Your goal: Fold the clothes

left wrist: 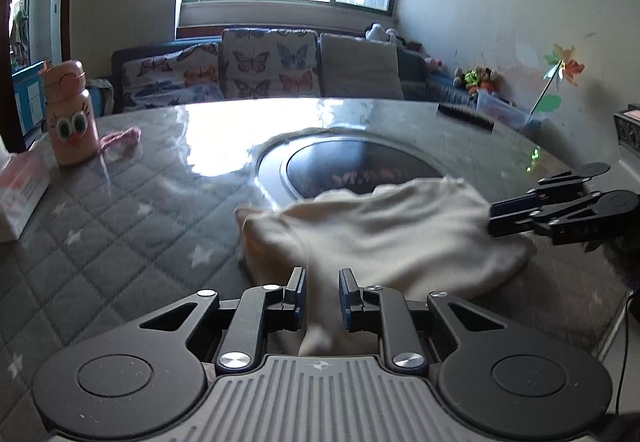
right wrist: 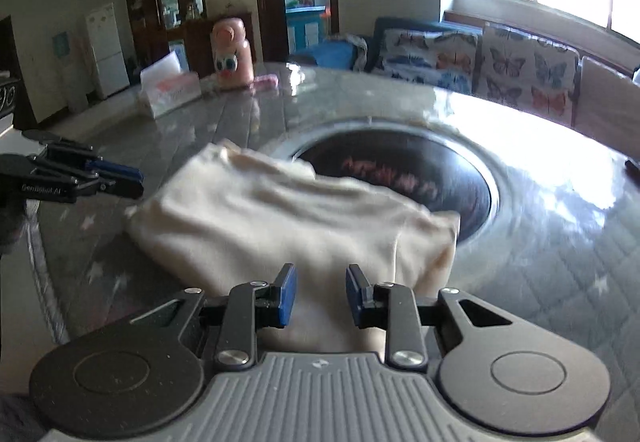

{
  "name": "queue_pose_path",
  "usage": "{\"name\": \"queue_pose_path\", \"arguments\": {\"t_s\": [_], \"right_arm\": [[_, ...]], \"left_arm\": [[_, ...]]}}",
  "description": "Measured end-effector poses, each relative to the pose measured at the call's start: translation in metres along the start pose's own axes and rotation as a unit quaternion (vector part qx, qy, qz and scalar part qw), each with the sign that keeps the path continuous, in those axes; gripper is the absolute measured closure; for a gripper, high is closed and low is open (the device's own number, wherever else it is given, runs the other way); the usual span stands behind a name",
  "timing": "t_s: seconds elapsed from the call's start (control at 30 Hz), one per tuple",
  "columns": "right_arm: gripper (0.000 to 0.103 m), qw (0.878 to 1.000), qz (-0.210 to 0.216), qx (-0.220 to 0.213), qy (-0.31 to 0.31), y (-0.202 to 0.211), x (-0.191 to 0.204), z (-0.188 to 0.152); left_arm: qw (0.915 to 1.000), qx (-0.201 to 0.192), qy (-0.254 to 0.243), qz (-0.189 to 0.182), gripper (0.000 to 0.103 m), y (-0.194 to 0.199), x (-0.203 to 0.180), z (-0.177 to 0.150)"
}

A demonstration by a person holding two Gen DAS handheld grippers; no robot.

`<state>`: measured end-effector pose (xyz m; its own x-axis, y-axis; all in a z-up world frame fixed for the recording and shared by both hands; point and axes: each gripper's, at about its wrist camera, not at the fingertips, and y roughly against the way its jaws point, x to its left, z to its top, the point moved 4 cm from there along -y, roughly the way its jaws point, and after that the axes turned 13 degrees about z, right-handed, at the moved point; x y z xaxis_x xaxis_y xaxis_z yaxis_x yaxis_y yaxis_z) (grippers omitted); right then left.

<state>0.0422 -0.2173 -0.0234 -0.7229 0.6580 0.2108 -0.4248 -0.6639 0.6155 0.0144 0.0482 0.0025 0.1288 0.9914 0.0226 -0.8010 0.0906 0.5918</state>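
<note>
Both my left gripper [left wrist: 322, 292] and right gripper [right wrist: 321, 294] have fingers apart, the cream garment [left wrist: 384, 230] bunched between and ahead of them.

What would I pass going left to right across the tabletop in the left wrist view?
Tissue box → pink owl-faced bottle → pink cloth scrap → cream garment → other hand-held gripper.

Both units identical: left gripper [left wrist: 322, 294] and right gripper [right wrist: 321, 294] are matte black linkages, blue pads [right wrist: 287, 296] on jaws, silver pivot screws [left wrist: 235, 360], ribbed grey housing [right wrist: 316, 398] at 6 o'clock, round black caps flanking.
</note>
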Motion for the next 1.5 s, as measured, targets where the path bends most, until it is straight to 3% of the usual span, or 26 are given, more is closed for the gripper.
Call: {"name": "queue_pose_path", "arguments": {"t_s": [0.3, 0.5, 0.67, 0.77, 1.0, 1.1, 1.5], "right_arm": [[0.076, 0.999, -0.013, 0.001, -0.035, -0.017, -0.029, 0.006], [0.076, 0.999, -0.029, -0.003, -0.042, -0.018, -0.039, 0.017], [0.076, 0.996, -0.06, -0.003, -0.066, -0.028, -0.057, 0.024], [0.076, 0.996, -0.039, -0.002, -0.083, -0.034, -0.065, 0.02], [0.076, 0.996, -0.032, -0.022, -0.081, -0.032, -0.066, 0.028], [0.076, 0.995, -0.035, -0.016, -0.091, -0.04, -0.072, 0.025], [0.071, 0.994, -0.044, -0.02, -0.093, -0.041, -0.071, 0.024]], "left_arm": [[0.9992, 0.039, 0.005, 0.005, 0.084, -0.034, 0.006, -0.006], [0.9998, 0.017, 0.01, 0.004, 0.084, -0.036, 0.006, 0.015], [0.9995, 0.027, 0.011, 0.013, 0.084, -0.059, 0.009, 0.022], [0.9988, 0.042, 0.018, 0.019, 0.084, -0.071, 0.014, 0.019], [0.9992, 0.028, 0.021, 0.02, 0.084, -0.074, 0.012, 0.032], [0.9982, 0.043, 0.026, 0.032, 0.081, -0.085, 0.016, 0.03], [0.998, 0.033, 0.032, 0.044, 0.079, -0.085, 0.017, 0.033]]}}
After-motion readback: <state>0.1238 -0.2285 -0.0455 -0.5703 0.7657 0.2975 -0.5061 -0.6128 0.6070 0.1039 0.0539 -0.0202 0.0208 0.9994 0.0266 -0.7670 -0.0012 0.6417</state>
